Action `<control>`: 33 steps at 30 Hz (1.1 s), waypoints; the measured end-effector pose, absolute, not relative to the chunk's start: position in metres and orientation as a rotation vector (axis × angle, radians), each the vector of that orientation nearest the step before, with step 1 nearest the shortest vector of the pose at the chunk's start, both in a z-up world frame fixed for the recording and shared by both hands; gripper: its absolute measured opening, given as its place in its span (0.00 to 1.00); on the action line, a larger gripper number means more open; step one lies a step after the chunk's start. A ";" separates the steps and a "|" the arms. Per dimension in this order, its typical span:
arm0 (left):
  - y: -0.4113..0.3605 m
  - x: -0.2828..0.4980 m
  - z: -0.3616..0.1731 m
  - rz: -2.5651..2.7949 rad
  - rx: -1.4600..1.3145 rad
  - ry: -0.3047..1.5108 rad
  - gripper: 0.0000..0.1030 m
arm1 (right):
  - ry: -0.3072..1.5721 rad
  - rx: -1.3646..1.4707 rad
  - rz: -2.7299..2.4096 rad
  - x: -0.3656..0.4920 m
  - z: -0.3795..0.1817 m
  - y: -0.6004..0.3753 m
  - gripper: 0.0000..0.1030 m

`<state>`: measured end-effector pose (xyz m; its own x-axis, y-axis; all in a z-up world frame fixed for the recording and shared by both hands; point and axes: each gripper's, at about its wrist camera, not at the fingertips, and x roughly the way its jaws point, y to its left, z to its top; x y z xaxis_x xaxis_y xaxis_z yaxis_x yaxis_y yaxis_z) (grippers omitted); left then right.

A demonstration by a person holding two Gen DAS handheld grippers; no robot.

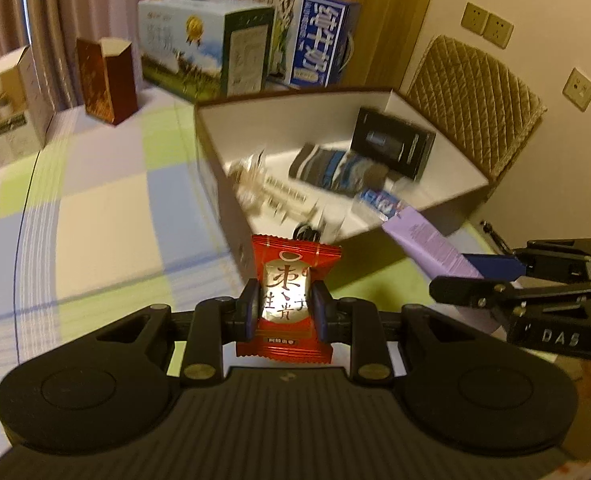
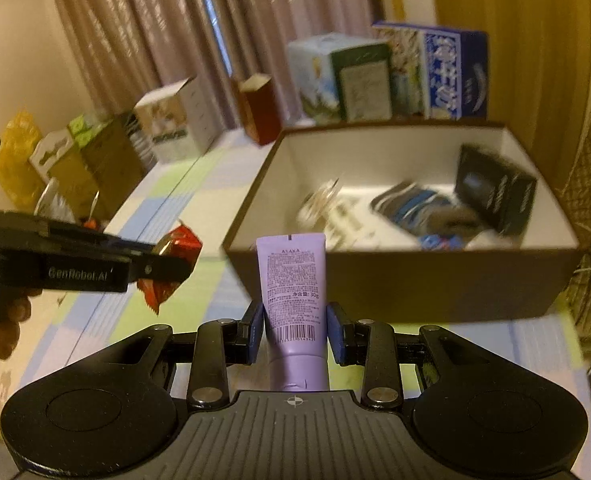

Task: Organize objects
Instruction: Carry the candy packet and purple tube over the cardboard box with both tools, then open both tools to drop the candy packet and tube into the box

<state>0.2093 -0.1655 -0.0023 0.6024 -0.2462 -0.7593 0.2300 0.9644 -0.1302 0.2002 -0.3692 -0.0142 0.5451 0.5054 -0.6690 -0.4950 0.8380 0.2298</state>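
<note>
Checked tablecloth (image 1: pixel 95 216) under open box (image 2: pixel 415 276)

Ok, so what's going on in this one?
A person is tidying a table with two handheld grippers. The left gripper is shut on a red snack packet, and the right gripper is shut on a purple tube. Both are held near an open box that already holds several items.

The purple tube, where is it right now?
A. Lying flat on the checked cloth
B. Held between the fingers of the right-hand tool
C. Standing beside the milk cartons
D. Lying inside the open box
B: the purple tube sits clamped in the right gripper, short of the open box, while the left gripper holds a red candy packet.
</note>
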 end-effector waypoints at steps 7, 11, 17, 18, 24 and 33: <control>-0.195 0.254 0.007 -0.284 -0.020 0.852 0.22 | 0.750 0.052 0.551 0.247 0.004 -0.395 0.30; -0.214 0.285 0.006 -0.282 -0.014 0.850 0.22 | 0.731 0.064 0.534 0.283 0.010 -0.406 0.30; -0.239 0.332 -0.007 -0.261 -0.012 0.877 0.22 | 0.755 0.038 0.513 0.340 0.001 -0.416 0.30; -0.242 0.339 -0.009 -0.259 -0.014 0.883 0.22 | 0.764 0.035 0.511 0.348 -0.002 -0.417 0.30; -0.256 0.373 -0.027 -0.233 -0.015 0.924 0.22 | 0.813 0.018 0.512 0.388 -0.021 -0.423 0.30; -0.269 0.416 -0.047 -0.201 -0.027 0.975 0.22 | 0.859 0.012 0.520 0.427 -0.041 -0.426 0.30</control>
<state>0.4157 -0.2689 -0.0474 0.5443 -0.1815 -0.8190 0.1573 0.9811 -0.1129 0.4274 -0.4256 -0.0413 0.5370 0.4418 -0.7186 -0.4321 0.8757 0.2155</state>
